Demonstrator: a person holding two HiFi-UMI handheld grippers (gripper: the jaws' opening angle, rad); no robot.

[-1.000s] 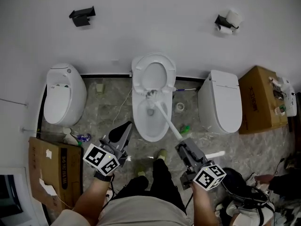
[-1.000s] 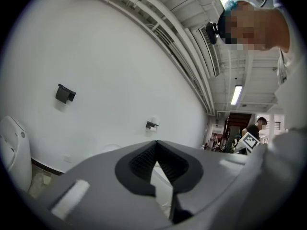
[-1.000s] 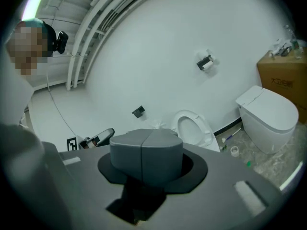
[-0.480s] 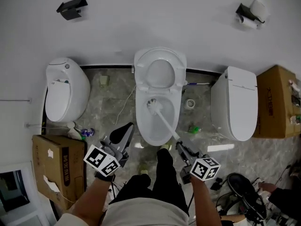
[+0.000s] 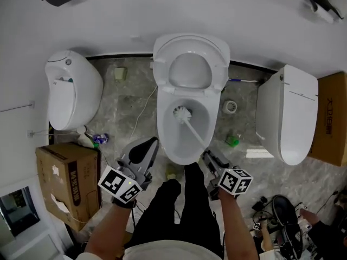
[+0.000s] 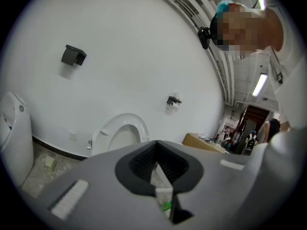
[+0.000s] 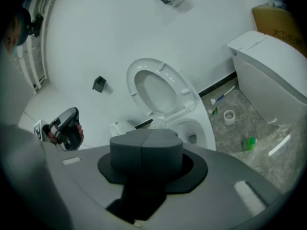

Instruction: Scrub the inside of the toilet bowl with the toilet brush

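Note:
The white toilet (image 5: 164,131) stands open in the middle, its lid and seat (image 5: 190,69) raised against the wall. A white toilet brush (image 5: 181,113) has its bristle head inside the bowl, toward the back. Its handle slants down-right over the front rim into my right gripper (image 5: 208,156), which is shut on it. In the right gripper view the shut gripper (image 7: 146,140) hides the handle, with the bowl (image 7: 199,131) beyond it. My left gripper (image 5: 150,143) hovers shut and holding nothing, left of the bowl's front; it fills the left gripper view (image 6: 156,163).
A second toilet (image 5: 73,88) stands at the left and a third (image 5: 287,112) at the right. Cardboard boxes sit at the left (image 5: 65,180) and right (image 5: 332,118). A green bottle (image 5: 233,140), a tape roll (image 5: 230,106) and a cable lie on the marble floor. My legs stand before the bowl.
The head view has closed in on the toilet, which now looks larger. The brush head has slid from the bowl's back edge further into the bowl. The right gripper sits nearer the front rim.

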